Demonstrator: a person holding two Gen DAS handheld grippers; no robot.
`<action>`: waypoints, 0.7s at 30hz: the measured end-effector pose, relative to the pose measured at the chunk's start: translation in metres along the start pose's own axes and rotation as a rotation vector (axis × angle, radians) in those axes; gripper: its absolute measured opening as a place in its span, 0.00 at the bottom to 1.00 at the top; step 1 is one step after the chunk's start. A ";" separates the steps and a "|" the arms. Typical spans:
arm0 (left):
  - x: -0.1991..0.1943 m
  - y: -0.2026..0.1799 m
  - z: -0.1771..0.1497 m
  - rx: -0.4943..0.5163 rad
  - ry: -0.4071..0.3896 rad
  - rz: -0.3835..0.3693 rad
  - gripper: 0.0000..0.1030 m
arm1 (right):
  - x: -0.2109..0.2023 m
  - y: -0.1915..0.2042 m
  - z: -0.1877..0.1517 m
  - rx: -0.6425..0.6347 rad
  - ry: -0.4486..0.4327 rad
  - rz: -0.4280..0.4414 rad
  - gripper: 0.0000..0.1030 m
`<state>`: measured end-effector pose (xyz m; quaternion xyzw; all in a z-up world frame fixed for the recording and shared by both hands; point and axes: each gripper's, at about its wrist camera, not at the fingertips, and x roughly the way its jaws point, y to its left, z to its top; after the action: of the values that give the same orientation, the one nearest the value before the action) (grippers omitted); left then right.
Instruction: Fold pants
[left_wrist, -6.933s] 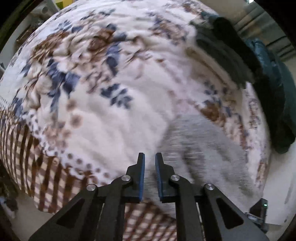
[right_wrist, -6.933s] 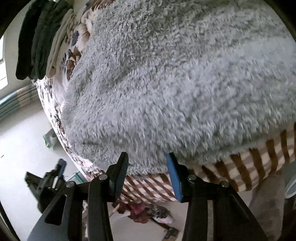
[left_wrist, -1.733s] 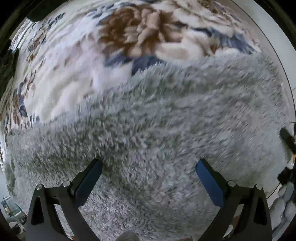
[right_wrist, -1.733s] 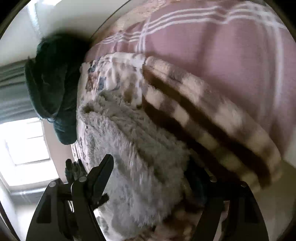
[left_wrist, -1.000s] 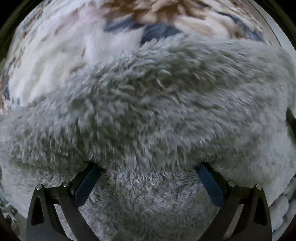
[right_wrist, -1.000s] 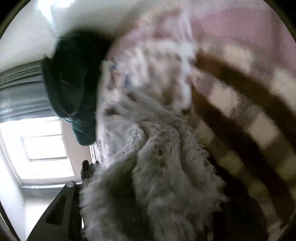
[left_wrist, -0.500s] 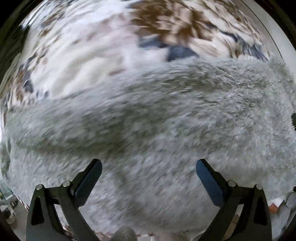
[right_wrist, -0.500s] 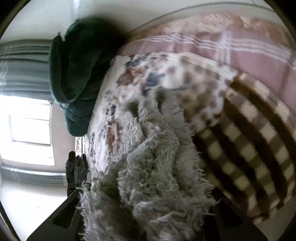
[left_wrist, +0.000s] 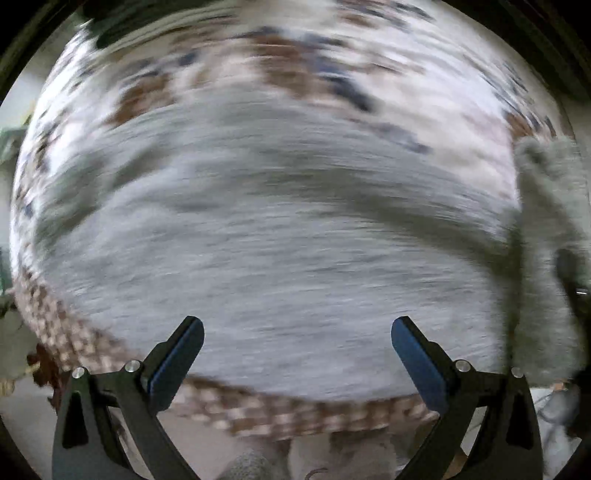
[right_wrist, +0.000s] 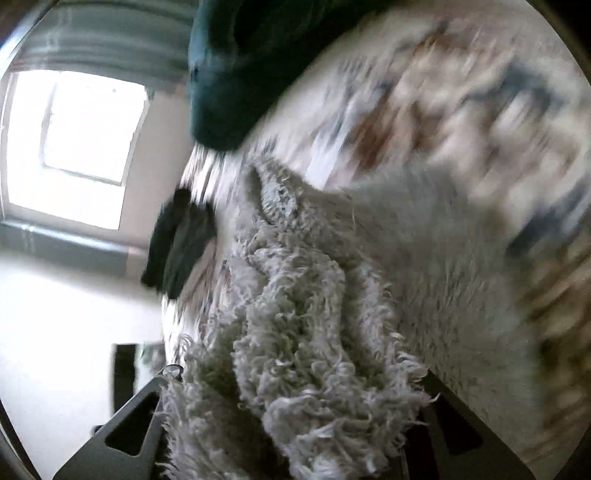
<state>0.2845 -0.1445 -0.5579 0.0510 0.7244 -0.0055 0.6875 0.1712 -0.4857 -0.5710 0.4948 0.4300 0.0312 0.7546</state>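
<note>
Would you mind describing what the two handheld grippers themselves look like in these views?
The left gripper has a matte black frame with triangular cut-outs, silver screw heads at the joints, and two flat fingers faced with blue pads. The right gripper shows the same black frame, one triangular cut-out and one silver screw; its fingers are buried in the grey fleece. No cables, markings or sleeves are visible.

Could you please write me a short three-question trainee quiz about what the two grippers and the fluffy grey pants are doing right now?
1. True or false: the left gripper grips the grey pants.
2. What fills the right gripper?
3. The dark green bundle lies A) on the pants, B) beyond them on the floral blanket.

Key: 1 false, its jaws are wide apart and empty. 2 bunched pants fabric. 3 B.
</note>
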 end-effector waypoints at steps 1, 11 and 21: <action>-0.002 0.021 -0.002 -0.016 -0.007 0.012 1.00 | 0.022 0.012 -0.014 -0.011 0.029 -0.008 0.16; -0.025 0.126 -0.018 -0.107 -0.066 0.011 1.00 | 0.154 0.072 -0.096 -0.093 0.313 -0.230 0.36; -0.017 0.070 0.008 -0.119 -0.007 -0.317 1.00 | 0.062 0.090 -0.036 -0.058 0.259 -0.240 0.87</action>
<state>0.2990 -0.0771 -0.5374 -0.1046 0.7199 -0.0712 0.6824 0.2201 -0.3846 -0.5447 0.4099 0.5784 0.0167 0.7051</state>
